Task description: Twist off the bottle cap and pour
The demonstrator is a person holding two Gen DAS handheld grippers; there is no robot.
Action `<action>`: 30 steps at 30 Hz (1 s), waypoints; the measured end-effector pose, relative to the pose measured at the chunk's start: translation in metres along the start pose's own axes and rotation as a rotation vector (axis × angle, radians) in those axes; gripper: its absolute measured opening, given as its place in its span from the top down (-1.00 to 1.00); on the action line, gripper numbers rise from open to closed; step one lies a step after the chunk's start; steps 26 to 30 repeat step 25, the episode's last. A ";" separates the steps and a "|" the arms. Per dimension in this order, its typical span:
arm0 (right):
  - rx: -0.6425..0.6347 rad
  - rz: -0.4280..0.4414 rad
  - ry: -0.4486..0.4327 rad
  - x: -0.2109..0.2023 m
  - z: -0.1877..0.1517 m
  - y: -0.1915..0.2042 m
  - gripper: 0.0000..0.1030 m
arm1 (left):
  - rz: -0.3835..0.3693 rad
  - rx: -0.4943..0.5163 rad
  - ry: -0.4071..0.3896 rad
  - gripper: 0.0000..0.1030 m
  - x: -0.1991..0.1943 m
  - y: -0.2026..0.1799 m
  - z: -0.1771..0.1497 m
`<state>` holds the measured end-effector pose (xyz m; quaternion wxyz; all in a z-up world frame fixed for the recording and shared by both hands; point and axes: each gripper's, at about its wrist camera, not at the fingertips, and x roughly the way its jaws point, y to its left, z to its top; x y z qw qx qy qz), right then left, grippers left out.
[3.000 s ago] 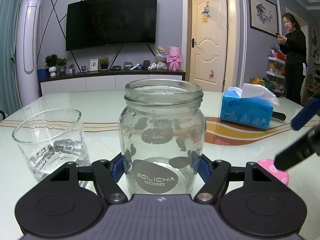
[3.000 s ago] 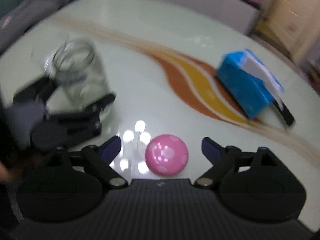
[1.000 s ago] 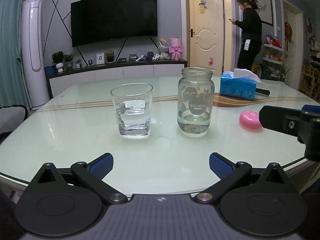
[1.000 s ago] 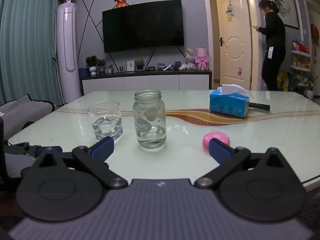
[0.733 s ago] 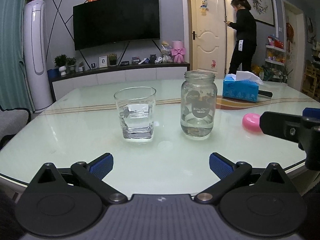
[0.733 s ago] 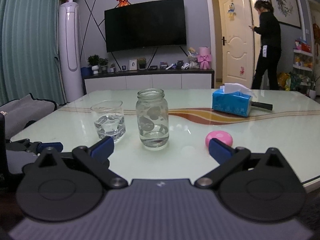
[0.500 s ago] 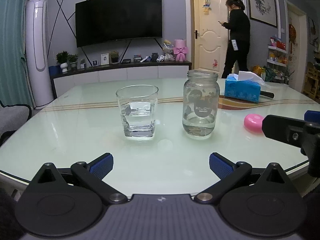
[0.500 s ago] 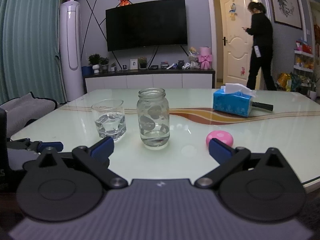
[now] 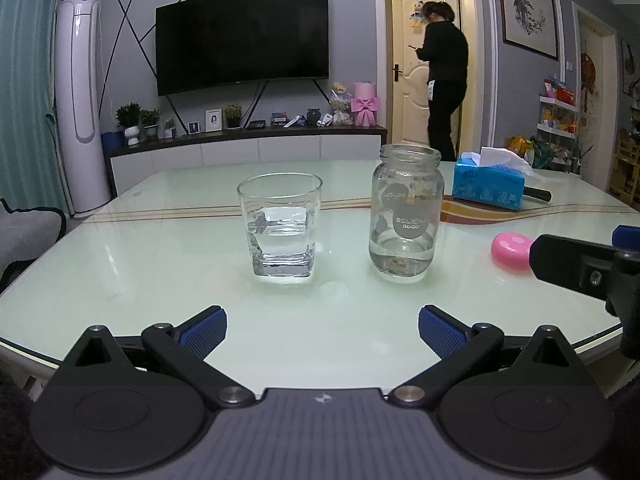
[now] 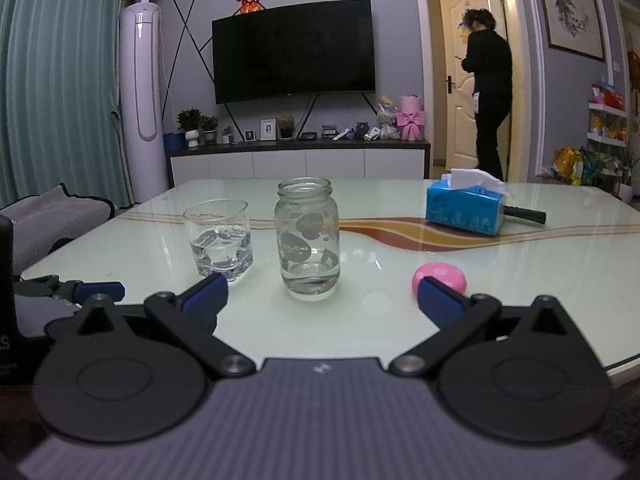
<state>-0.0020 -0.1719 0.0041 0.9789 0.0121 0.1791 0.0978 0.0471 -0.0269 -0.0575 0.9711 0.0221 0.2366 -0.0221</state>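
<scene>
A clear glass jar [image 9: 407,216] with a grey label stands open and upright on the pale green glass table [image 9: 160,272]; it also shows in the right wrist view [image 10: 307,240]. Left of it stands a tumbler [image 9: 280,226] holding water, also seen in the right wrist view [image 10: 219,240]. The pink polka-dot cap [image 9: 510,250] lies on the table right of the jar, also in the right wrist view [image 10: 440,276]. My left gripper [image 9: 322,328] is open and empty near the table's front edge. My right gripper [image 10: 322,298] is open and empty, also back from the jar.
A blue tissue box [image 10: 466,208] and a black handle [image 10: 524,213] lie at the far right of the table. A person in black [image 10: 490,92] stands by the door. A TV cabinet [image 10: 296,160] stands behind the table.
Three seconds ago my left gripper was shut on the jar and the right one hovered over the cap. Both let go and drew back to the table's front edge. The person walked towards the door.
</scene>
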 end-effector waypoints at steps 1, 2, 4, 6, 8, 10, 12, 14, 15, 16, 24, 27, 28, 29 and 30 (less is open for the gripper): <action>-0.001 0.000 0.000 0.000 0.000 0.000 -1.00 | -0.001 -0.001 0.000 -0.99 0.000 0.000 0.000; -0.001 0.000 0.000 -0.001 0.000 0.000 -1.00 | -0.001 -0.002 0.001 -0.99 0.001 0.000 0.000; -0.003 0.001 -0.001 -0.001 -0.001 0.000 -1.00 | -0.001 -0.004 0.001 -0.99 0.001 -0.001 0.001; -0.003 0.001 -0.001 -0.002 -0.001 0.000 -1.00 | -0.001 -0.005 0.001 -0.99 0.001 -0.001 0.000; -0.002 0.002 0.000 -0.003 -0.002 0.000 -1.00 | -0.001 -0.005 0.001 -0.99 0.001 -0.001 0.000; -0.001 0.002 0.001 -0.003 -0.002 0.001 -1.00 | -0.001 -0.006 0.000 -0.99 0.001 0.000 0.000; -0.003 0.003 0.002 0.002 0.003 0.002 -1.00 | -0.001 -0.006 0.000 -0.99 0.001 0.000 0.000; -0.006 0.004 0.002 0.002 0.002 0.003 -1.00 | -0.001 -0.009 -0.001 -0.99 0.001 0.000 0.000; -0.006 0.005 0.003 0.002 0.002 0.003 -1.00 | -0.001 -0.010 -0.002 -0.99 0.001 0.001 0.000; -0.006 0.005 0.003 0.002 0.002 0.003 -1.00 | -0.001 -0.011 -0.002 -0.99 0.001 0.001 0.000; -0.007 0.007 0.007 0.003 0.003 0.003 -1.00 | -0.003 -0.018 -0.004 -0.99 0.001 0.001 -0.001; -0.008 0.008 0.008 0.003 0.003 0.004 -1.00 | -0.003 -0.018 -0.004 -0.99 0.001 0.001 -0.001; -0.008 0.008 0.008 0.003 0.003 0.004 -1.00 | -0.003 -0.018 -0.004 -0.99 0.001 0.001 -0.001; -0.008 0.008 0.008 0.003 0.003 0.004 -1.00 | -0.003 -0.018 -0.004 -0.99 0.001 0.001 -0.001; -0.008 0.008 0.008 0.003 0.003 0.004 -1.00 | -0.003 -0.018 -0.004 -0.99 0.001 0.001 -0.001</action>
